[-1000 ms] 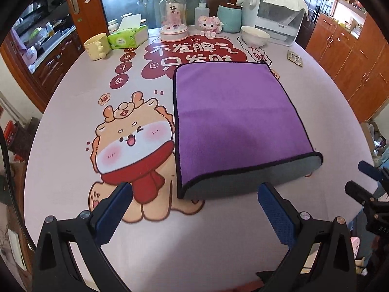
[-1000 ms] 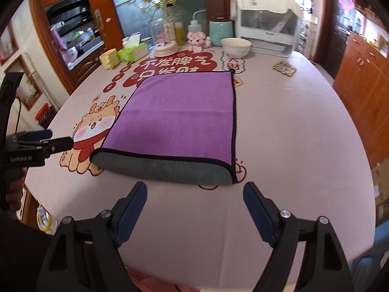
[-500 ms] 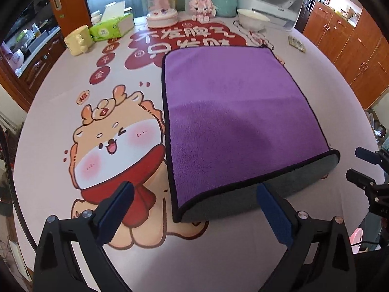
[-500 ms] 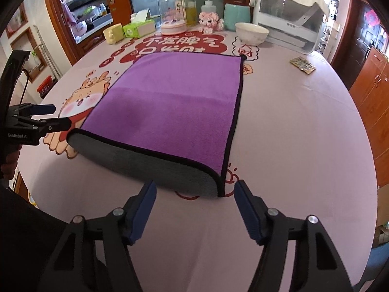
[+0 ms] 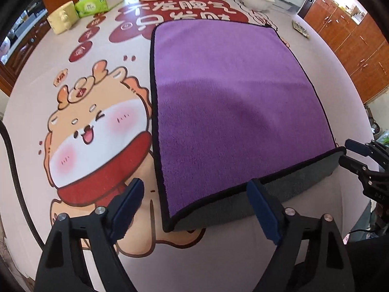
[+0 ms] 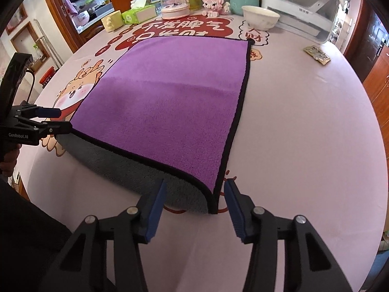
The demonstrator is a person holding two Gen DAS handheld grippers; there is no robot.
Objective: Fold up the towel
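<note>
A purple towel (image 5: 231, 102) with black trim lies folded once on the table; its grey underside shows along the near fold. It also shows in the right wrist view (image 6: 175, 102). My left gripper (image 5: 194, 206) is open, its jaws either side of the towel's near left corner. My right gripper (image 6: 193, 203) is open, its jaws either side of the near right corner. Each gripper shows in the other's view, the right gripper (image 5: 352, 155) at the right edge, the left gripper (image 6: 53, 119) at the left edge.
A pink tablecloth (image 6: 304, 133) with a cartoon dragon (image 5: 97, 133) covers the table. At the back stand a yellow mug (image 6: 110, 22), a tissue box (image 6: 138, 14), a glass dome (image 6: 173, 0), a white bowl (image 6: 260, 19) and a plastic container (image 6: 304, 9). Wooden cabinets (image 5: 359, 48) stand right.
Both grippers have moved forward and down to the towel's near corners. The right gripper's jaws have narrowed somewhat. The towel has not moved.
</note>
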